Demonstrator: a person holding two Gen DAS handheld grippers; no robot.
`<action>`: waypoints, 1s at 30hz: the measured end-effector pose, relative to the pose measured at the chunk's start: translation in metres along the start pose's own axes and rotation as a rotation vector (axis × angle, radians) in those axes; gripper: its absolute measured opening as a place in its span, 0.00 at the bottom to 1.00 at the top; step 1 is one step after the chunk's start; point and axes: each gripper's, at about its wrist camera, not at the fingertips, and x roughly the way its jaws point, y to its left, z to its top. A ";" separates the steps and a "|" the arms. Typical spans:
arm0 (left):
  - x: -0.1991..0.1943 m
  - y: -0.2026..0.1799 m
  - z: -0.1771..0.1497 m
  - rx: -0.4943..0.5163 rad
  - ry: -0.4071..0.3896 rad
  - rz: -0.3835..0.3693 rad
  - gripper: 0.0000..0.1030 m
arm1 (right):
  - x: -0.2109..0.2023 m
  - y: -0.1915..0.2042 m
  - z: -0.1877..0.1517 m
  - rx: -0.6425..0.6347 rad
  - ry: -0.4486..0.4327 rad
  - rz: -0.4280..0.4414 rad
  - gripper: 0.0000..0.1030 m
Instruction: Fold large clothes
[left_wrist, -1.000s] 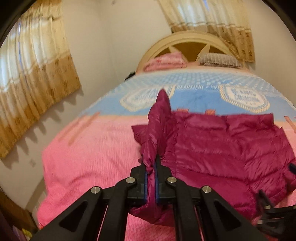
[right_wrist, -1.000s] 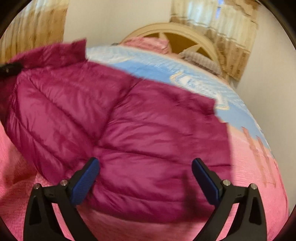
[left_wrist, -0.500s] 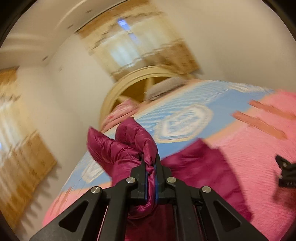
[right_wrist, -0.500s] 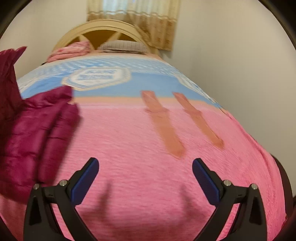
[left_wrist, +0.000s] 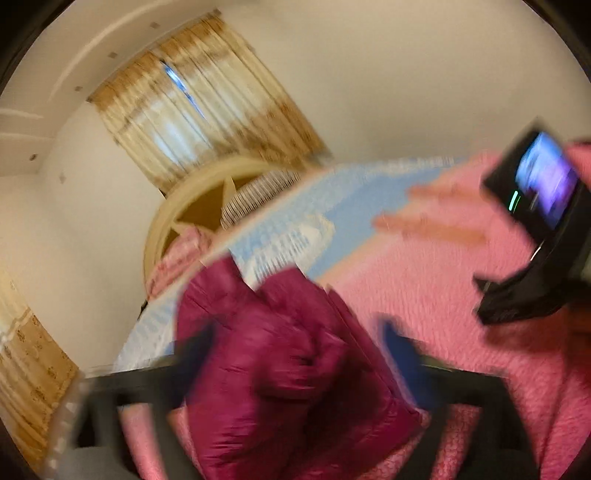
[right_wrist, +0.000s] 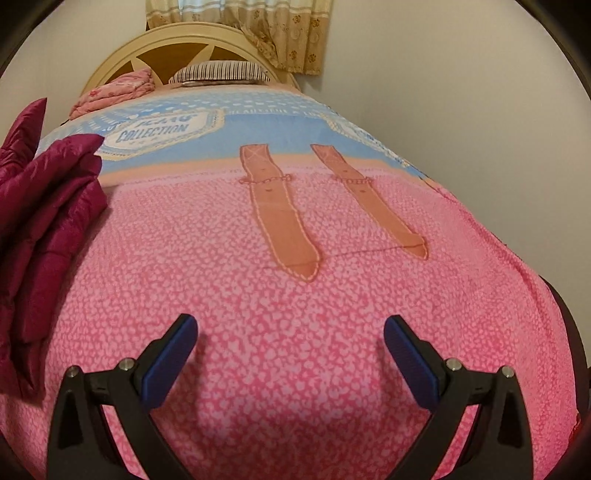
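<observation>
Showing one jacket (left_wrist: 280, 362), two spread hand-held grippers (right_wrist: 290, 350)

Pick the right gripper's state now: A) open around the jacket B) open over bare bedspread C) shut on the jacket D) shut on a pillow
B: the right gripper has its blue pads spread wide with only pink bedspread between them; the jacket lies off to the left edge of the right wrist view, apart from the fingers.
</observation>
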 end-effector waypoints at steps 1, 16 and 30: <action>-0.009 0.005 0.002 -0.004 -0.034 0.014 0.99 | -0.001 0.003 0.003 -0.005 -0.003 0.000 0.99; 0.095 0.190 -0.093 -0.506 0.448 0.409 0.99 | -0.086 0.142 0.134 -0.117 -0.201 0.269 0.76; 0.159 0.218 -0.098 -0.690 0.503 0.380 0.99 | -0.011 0.235 0.119 -0.192 -0.062 0.225 0.55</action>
